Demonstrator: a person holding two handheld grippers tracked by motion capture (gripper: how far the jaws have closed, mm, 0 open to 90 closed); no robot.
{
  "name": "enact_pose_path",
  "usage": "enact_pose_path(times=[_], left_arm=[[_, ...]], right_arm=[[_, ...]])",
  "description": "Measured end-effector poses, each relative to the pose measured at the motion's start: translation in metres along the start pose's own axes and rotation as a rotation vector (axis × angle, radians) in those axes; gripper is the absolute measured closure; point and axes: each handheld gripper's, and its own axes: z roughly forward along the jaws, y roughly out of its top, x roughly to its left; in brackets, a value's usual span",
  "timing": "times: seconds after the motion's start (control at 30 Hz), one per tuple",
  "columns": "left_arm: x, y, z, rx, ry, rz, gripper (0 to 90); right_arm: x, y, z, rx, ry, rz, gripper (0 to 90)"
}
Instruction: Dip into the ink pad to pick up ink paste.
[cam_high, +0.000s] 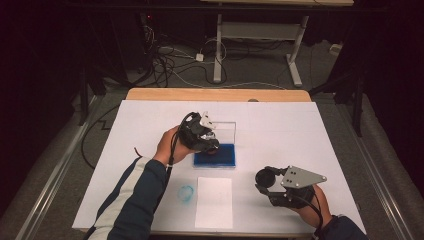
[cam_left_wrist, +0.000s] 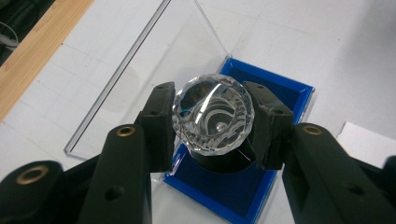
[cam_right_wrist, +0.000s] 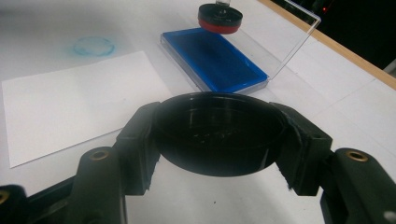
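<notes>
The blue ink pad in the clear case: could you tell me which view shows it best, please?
The right gripper view: the blue ink pad lies unobstructed. In the left gripper view the left gripper and its stamp cover most of it; the high view shows it small.

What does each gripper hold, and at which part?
Left gripper: stamp, by its faceted clear knob. Right gripper: round black cap, by its rim sides.

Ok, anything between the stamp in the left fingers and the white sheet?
Nothing visible. The stamp hangs over the ink pad; the white sheet lies bare on its near side. The clear lid stands open on the far side, and the right gripper with its black cap is off to the sheet's right.
</notes>
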Motion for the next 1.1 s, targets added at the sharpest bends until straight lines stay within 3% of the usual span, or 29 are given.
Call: enact_pose_path(times=[0.2,0.6,1.1], left_arm=[[-0.002,-0.002,0.004,0.01,-0.024,-0.004,54.8],[-0.01,-0.006,0.032,0.056,-0.056,0.011,54.8],[-0.013,-0.009,0.035,0.032,-0.049,0.005,54.9]], right_arm=[[0.0,0.0,0.001,0.004,-0.002,0.001,38.7],[-0.001,-0.001,0.0,0.007,0.002,0.001,38.7],[0.001,0.0,0.001,0.01,0.003,0.0,38.6]])
